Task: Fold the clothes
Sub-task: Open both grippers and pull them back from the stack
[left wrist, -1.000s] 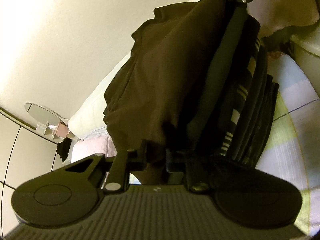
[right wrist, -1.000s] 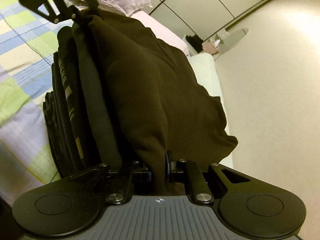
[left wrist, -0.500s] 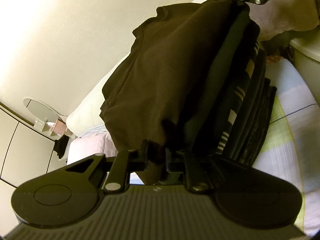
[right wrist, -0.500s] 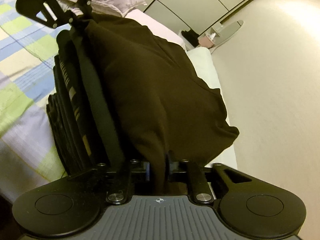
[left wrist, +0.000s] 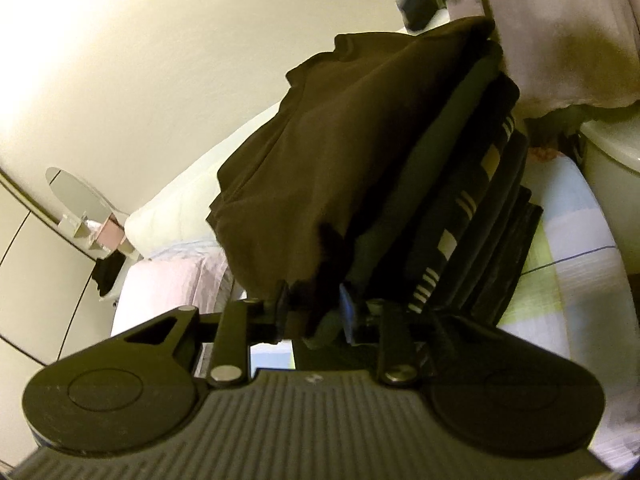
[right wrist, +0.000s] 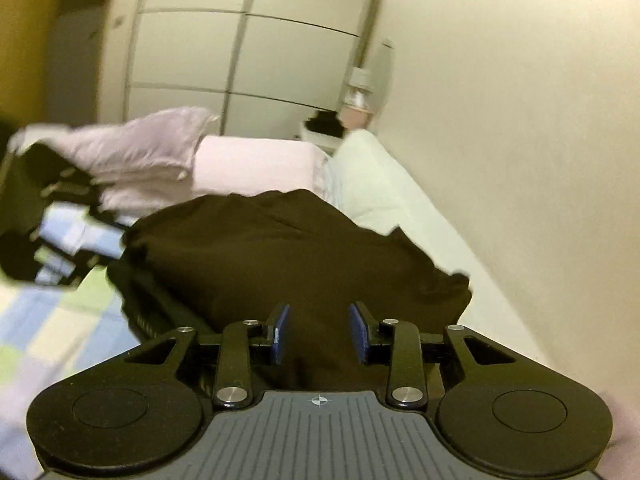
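Note:
A folded dark brown garment (left wrist: 336,168) lies on top of a stack of folded dark clothes (left wrist: 472,236), one with pale stripes, on the checked bedspread (left wrist: 568,264). My left gripper (left wrist: 314,312) has its jaws parted, with the garment's near corner still hanging between them. My right gripper (right wrist: 319,334) is open, its blue pads (right wrist: 280,330) clear on both sides of the brown garment (right wrist: 288,264), which lies flat in front of it. The left gripper shows blurred at the left of the right wrist view (right wrist: 52,220).
Pink pillows (right wrist: 168,160) and a white pillow (right wrist: 372,184) lie at the bed's head. A wall runs along the bed's far side. Wardrobe doors (right wrist: 256,56) stand behind. A white round container (left wrist: 616,168) sits at the right.
Both grippers have opened from shut. The right gripper has let go of the brown garment and swung level; the garment has dropped onto the stack. The left jaws have widened.

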Tool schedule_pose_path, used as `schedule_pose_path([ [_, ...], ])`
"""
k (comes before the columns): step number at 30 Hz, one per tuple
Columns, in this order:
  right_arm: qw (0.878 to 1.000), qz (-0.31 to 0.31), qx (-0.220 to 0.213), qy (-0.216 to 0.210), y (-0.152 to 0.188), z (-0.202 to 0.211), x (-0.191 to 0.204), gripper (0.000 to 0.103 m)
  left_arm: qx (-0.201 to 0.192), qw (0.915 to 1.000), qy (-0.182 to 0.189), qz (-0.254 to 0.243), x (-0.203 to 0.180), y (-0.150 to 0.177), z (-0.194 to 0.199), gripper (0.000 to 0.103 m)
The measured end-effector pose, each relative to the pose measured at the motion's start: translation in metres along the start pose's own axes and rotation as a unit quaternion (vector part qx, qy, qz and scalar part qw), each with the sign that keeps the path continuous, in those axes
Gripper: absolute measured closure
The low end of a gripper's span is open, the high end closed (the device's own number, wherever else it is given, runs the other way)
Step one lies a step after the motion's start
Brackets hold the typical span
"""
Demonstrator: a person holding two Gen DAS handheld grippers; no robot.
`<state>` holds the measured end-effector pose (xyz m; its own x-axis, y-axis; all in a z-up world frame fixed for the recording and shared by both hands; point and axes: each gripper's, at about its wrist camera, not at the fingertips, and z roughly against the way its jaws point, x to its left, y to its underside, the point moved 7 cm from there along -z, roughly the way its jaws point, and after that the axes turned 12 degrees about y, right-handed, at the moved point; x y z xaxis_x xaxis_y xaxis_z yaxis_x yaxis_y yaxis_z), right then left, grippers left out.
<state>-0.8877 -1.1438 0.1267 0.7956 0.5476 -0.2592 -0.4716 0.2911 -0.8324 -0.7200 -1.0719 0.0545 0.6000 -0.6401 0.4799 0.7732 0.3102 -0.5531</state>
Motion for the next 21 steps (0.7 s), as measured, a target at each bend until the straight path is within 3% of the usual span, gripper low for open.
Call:
schedule_pose_path([
  [4,0.996,-0.054,0.064,-0.029,0.029,-0.029,-0.002,0.069,0.008,0.9996,-0.011,0.023,0.002,0.010,0.013,0.079],
  [11,0.996,-0.065,0.056,-0.031,0.026,-0.021,-0.007,0.069,0.008,0.9931,-0.033,0.112,0.017,0.020,0.036,0.077],
  [17,0.994,-0.101,0.037,-0.022,0.023,-0.010,-0.019,0.068,-0.037,0.9829,-0.037,0.177,0.030,-0.003,0.040,0.076],
  [21,0.989,-0.137,0.049,-0.009,0.035,-0.009,-0.036,0.068,-0.070,0.9722,-0.030,0.221,0.045,-0.025,0.029,0.076],
])
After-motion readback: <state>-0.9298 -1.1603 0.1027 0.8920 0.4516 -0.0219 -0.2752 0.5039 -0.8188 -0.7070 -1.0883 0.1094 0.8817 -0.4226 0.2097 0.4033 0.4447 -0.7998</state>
